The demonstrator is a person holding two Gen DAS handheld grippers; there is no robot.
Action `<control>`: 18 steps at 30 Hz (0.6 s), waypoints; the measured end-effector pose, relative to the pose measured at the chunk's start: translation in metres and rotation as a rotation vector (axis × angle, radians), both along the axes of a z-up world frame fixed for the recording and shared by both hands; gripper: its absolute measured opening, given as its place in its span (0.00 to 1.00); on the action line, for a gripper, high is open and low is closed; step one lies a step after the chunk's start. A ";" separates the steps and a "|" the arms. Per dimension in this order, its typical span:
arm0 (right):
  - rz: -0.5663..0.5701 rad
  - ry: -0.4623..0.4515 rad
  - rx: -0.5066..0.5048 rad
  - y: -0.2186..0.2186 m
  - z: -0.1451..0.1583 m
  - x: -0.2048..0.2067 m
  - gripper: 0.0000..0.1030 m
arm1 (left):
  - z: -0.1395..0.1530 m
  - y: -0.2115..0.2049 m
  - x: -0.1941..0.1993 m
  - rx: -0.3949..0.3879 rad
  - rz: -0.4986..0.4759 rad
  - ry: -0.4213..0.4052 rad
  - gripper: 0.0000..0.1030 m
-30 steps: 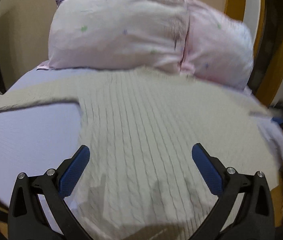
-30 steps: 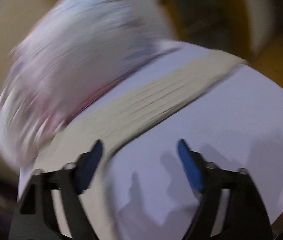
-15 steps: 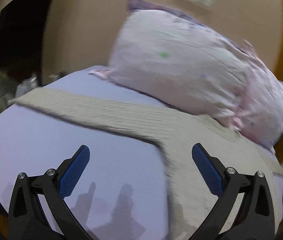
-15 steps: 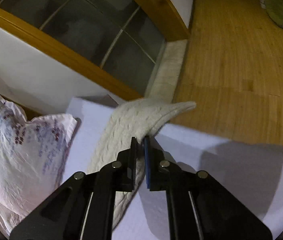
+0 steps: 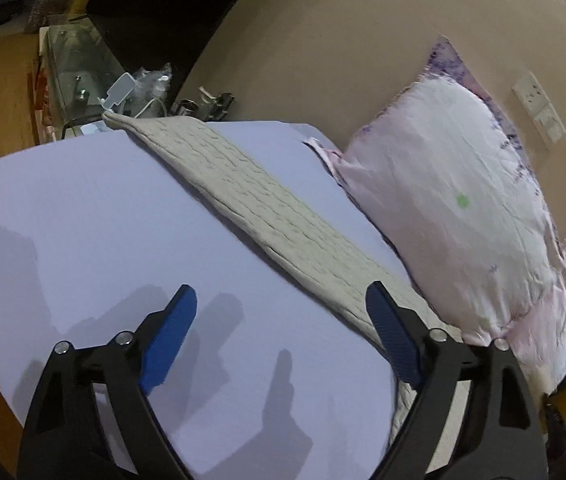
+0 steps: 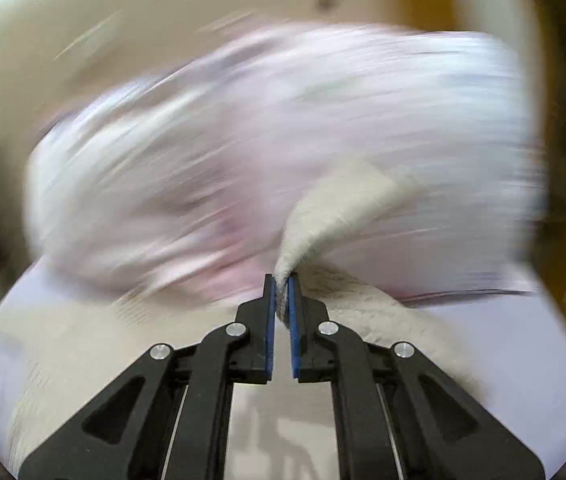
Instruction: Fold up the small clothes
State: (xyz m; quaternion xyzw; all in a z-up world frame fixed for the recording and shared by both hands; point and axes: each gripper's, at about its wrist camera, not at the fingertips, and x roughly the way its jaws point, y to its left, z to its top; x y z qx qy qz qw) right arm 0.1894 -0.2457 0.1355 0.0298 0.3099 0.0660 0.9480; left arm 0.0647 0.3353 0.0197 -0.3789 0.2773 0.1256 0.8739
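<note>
A beige cable-knit sweater lies on the lilac bed. In the left wrist view its left sleeve (image 5: 251, 196) stretches flat from the right fingertip out to the bed's far corner. My left gripper (image 5: 279, 308) is open and empty, above bare sheet just beside that sleeve. In the blurred right wrist view my right gripper (image 6: 281, 284) is shut on the right sleeve's end (image 6: 323, 216), which is lifted and curls up over the sweater body (image 6: 95, 344).
A pink-white pillow (image 5: 459, 208) lies against the beige headboard beside the sleeve, and shows blurred in the right wrist view (image 6: 243, 140). A bedside stand with clutter and a glass box (image 5: 83, 72) sits past the bed's far corner. The lilac sheet (image 5: 83, 208) spreads left of the sleeve.
My right gripper has shut on the right sleeve's end and swung it from the bed's edge in over the sweater. My left gripper, still open, has turned left along the left sleeve.
</note>
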 end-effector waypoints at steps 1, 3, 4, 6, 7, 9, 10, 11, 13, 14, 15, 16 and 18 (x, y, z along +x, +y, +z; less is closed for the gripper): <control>0.098 0.061 -0.009 0.037 -0.017 0.005 0.07 | -0.001 0.002 0.002 -0.015 0.003 0.006 0.85; 0.269 0.217 -0.016 0.103 -0.058 0.008 0.08 | -0.004 0.010 0.009 -0.056 0.015 0.018 0.84; 0.333 0.292 -0.017 0.129 -0.077 0.006 0.11 | -0.005 0.015 0.012 -0.068 0.024 0.024 0.84; 0.364 0.336 -0.012 0.141 -0.086 0.001 0.32 | -0.009 0.023 0.015 -0.089 0.044 0.039 0.84; 0.360 0.331 0.000 0.139 -0.084 0.000 0.52 | -0.012 0.028 0.017 -0.105 0.052 0.045 0.85; 0.317 0.278 0.045 0.119 -0.071 -0.009 0.63 | -0.016 0.035 0.025 -0.134 0.065 0.048 0.84; 0.298 0.261 0.063 0.110 -0.064 -0.009 0.64 | -0.016 0.039 0.029 -0.138 0.080 0.048 0.83; 0.271 0.248 0.092 0.094 -0.057 -0.013 0.66 | -0.016 0.043 0.034 -0.146 0.085 0.049 0.83; 0.243 0.241 0.121 0.076 -0.049 -0.014 0.70 | -0.019 0.054 0.045 -0.180 0.103 0.044 0.76; 0.226 0.239 0.130 0.067 -0.046 -0.015 0.71 | -0.021 0.060 0.049 -0.199 0.120 0.040 0.74; 0.217 0.239 0.134 0.060 -0.045 -0.018 0.71 | -0.022 0.064 0.052 -0.212 0.133 0.040 0.67; 0.214 0.238 0.133 0.057 -0.041 -0.024 0.72 | -0.026 0.072 0.055 -0.239 0.159 0.034 0.58; 0.211 0.235 0.129 0.049 -0.039 -0.025 0.73 | -0.031 0.083 0.060 -0.259 0.210 0.048 0.34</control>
